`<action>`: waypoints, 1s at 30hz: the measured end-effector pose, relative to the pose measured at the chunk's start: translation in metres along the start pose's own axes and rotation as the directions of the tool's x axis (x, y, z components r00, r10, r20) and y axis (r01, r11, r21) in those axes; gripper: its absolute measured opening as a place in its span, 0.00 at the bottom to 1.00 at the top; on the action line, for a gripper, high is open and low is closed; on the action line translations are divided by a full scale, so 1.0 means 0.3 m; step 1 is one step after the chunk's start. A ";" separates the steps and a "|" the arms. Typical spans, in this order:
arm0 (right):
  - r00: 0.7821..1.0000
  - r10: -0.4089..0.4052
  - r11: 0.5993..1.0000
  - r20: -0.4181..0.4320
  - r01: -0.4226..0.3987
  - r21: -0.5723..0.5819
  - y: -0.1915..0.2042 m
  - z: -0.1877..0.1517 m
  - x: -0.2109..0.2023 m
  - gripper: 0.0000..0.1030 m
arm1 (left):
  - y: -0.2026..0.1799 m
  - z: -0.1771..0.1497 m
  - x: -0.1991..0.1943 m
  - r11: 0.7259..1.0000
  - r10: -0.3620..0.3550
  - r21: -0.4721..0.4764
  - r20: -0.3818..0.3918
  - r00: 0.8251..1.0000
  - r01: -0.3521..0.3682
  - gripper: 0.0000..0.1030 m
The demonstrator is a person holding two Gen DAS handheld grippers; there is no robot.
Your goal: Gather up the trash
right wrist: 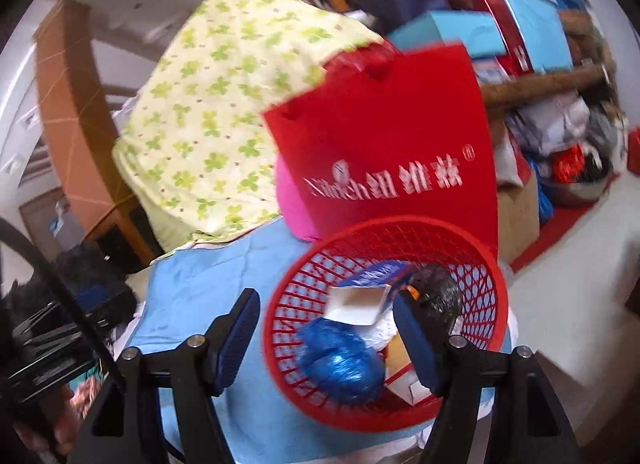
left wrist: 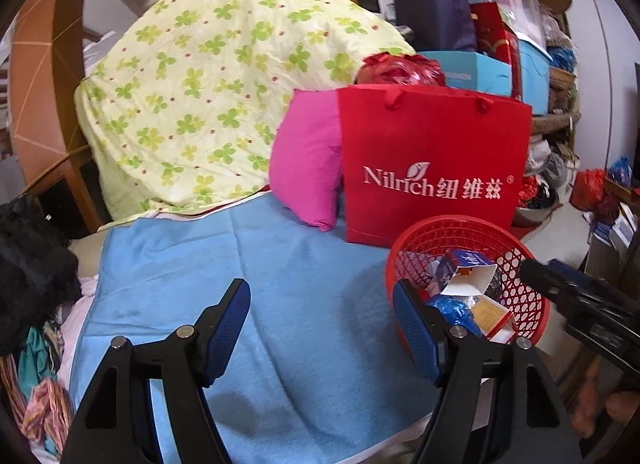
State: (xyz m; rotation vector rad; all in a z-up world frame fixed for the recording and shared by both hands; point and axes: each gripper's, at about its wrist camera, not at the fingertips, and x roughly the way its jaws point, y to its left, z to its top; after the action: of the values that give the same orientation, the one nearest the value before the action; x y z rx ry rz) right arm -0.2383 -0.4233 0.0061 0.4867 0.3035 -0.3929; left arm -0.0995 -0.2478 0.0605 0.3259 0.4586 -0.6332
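Trash already fills much of the red basket (left wrist: 516, 248), which sits at the lower right of the left wrist view on the blue blanket (left wrist: 224, 264), in front of a red paper bag (left wrist: 436, 168). Inside it lie an opened white-and-blue carton (right wrist: 360, 296), a crumpled blue plastic bag (right wrist: 340, 360), a dark crinkled wad (right wrist: 440, 292) and a small red-and-white box (left wrist: 496, 320).

Both tools are empty. The left gripper (left wrist: 320, 328) has its jaws spread wide over the bare blanket at the bottom centre of its frame. The right gripper (right wrist: 324, 336) also has its jaws spread, hanging right above the basket's near rim, with nothing between them; its view is blurred.

Judging from this, collection looks nearly done: no loose scrap shows on the blanket around the basket. A pink pillow (left wrist: 308, 168) and a clover-print quilt (left wrist: 208, 76) behind seem to be bedding, not trash. Whatever remains probably lies outside these views.
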 end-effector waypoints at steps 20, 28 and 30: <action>0.985 -0.002 0.965 0.171 0.047 -0.257 0.384 -0.041 -0.406 0.77 | 0.188 -0.062 -0.350 0.986 0.156 -0.085 0.130 0.979 -0.146 0.92; 0.984 -0.054 0.961 0.167 0.097 -0.260 0.403 -0.049 -0.468 0.77 | 0.187 -0.064 -0.424 0.984 0.172 -0.072 0.156 0.973 -0.163 0.92; 0.984 -0.060 0.962 0.169 0.102 -0.253 0.398 -0.044 -0.475 0.77 | 0.185 -0.063 -0.432 0.983 0.181 -0.067 0.158 0.971 -0.172 0.92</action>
State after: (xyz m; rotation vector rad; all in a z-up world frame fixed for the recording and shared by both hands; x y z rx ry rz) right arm -0.3147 -0.2783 0.0946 0.1831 0.2154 -0.4622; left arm -0.1626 -0.1339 0.1181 0.2583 0.2846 -0.4691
